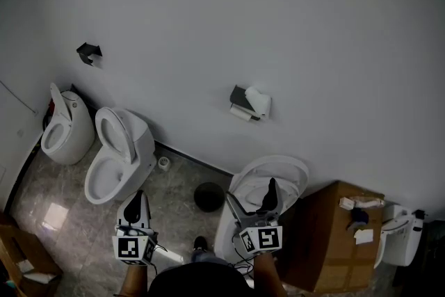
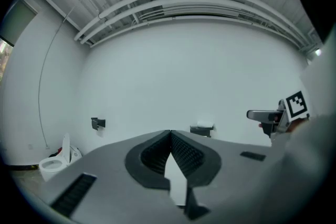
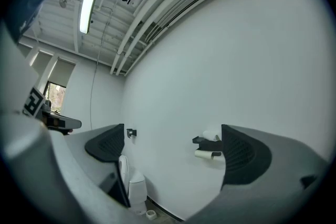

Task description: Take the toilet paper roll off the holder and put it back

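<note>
Nearest, the two grippers are low in the head view. The left gripper (image 1: 138, 199) has its jaws pressed together at the tips with nothing between them, as its own view shows (image 2: 169, 134). The right gripper (image 1: 250, 193) is spread wide and empty; in its own view (image 3: 170, 147) only the far wall shows between the jaws.

Just beyond the right gripper is a white toilet (image 1: 292, 174) with its lid up and its bowl empty. Beside it, a closed brown cardboard box (image 1: 327, 247) carries a few small white scraps and a dark object on top. A second cardboard box (image 1: 21, 247), at the lower left, is open, with something white inside.

On the floor are a round black object (image 1: 208, 196), which may or may not be a bin, and a small pale ring (image 1: 163, 163).

Two more toilets stand against the wall, the middle toilet (image 1: 118, 153) and the far toilet (image 1: 66, 125), both open and empty, so there are three.

There are two black holders on the wall. The toilet paper roll (image 1: 259, 102) sits at the nearer holder (image 1: 238, 95), with a slimmer white tube (image 1: 241, 113) under it. The farther holder (image 1: 88, 52) is well apart to the left.
</note>
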`<state>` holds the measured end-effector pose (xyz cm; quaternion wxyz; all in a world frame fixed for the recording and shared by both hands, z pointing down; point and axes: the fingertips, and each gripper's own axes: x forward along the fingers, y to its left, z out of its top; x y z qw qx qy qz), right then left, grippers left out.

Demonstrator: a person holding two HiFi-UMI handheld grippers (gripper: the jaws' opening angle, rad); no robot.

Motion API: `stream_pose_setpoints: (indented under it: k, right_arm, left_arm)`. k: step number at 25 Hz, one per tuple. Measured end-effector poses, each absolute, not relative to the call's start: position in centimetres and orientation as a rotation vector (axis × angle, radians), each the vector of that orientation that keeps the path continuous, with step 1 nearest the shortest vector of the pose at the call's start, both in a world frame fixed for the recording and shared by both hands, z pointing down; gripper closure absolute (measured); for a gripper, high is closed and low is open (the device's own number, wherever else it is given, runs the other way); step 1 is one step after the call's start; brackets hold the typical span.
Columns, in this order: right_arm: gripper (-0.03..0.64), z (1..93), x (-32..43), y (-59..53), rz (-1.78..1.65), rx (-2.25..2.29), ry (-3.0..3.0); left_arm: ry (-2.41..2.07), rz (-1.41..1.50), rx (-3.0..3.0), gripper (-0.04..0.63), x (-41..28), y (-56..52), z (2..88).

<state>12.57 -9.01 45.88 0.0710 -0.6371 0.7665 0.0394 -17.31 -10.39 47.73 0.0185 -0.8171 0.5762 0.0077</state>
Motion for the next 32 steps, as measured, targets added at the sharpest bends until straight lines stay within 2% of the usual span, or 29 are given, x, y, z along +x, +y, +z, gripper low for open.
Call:
stream_pose_setpoints:
  k: [15,20,32]
  right_arm:
    - [0.061,44.9,16.4,-14.3,0.126,-1.994,2.227]
    - [0.061,45.0,17.2,-14.7,0.139,-2.061,2.174]
    - [0.061,44.6,16.3,-17.2,0.176,-2.266,1.989]
  left_arm:
    - [1.676,-0.067,-2.681,0.592,-11.7,-18.1,46.6]
    - [1.575,0.024,-2.675,0.592,-10.8,-21.0,47.0]
    - [1.295,0.035,-2.844,0.592,-9.0,-28.3,47.5]
